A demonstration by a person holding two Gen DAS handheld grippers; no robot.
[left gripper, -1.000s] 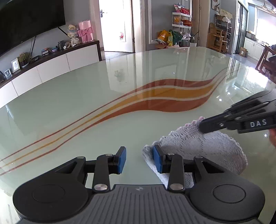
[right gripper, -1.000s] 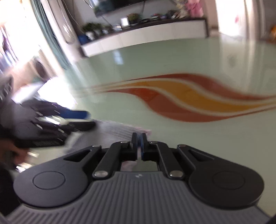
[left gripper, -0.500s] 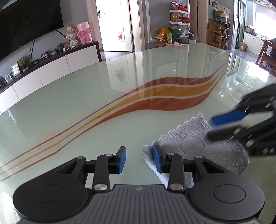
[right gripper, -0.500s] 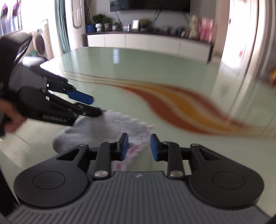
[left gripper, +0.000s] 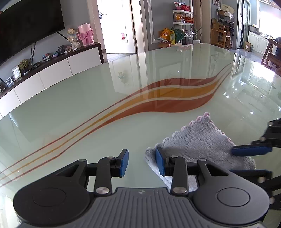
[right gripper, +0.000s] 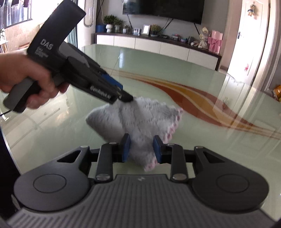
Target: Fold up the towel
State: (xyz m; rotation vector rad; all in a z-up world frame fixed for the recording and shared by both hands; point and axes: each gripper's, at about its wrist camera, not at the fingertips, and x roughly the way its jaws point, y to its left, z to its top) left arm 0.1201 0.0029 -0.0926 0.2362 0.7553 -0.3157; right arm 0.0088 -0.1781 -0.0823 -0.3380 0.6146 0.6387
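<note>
Towel ahead of the right gripper: fuzzy knitted grey cloth, pink scalloped trim, table glossy glass, mirror reflections, gripper bodies matt black plastic, ribbed grey housing, blue rubbery pads, bright metal pivot screws.

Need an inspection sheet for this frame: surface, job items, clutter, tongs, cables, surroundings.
Surface: glossy green glass table with orange wave stripes.
Job's things: grey towel, pink scalloped edge, folded, lying flat.
Clutter: nothing seen on the table.
Tongs: left tongs open at the towel's corner; right tongs open, straddling the towel's near tip.
Cables: thin black lead at the left hand.
Surroundings: TV, white sideboard, doorway.
</note>
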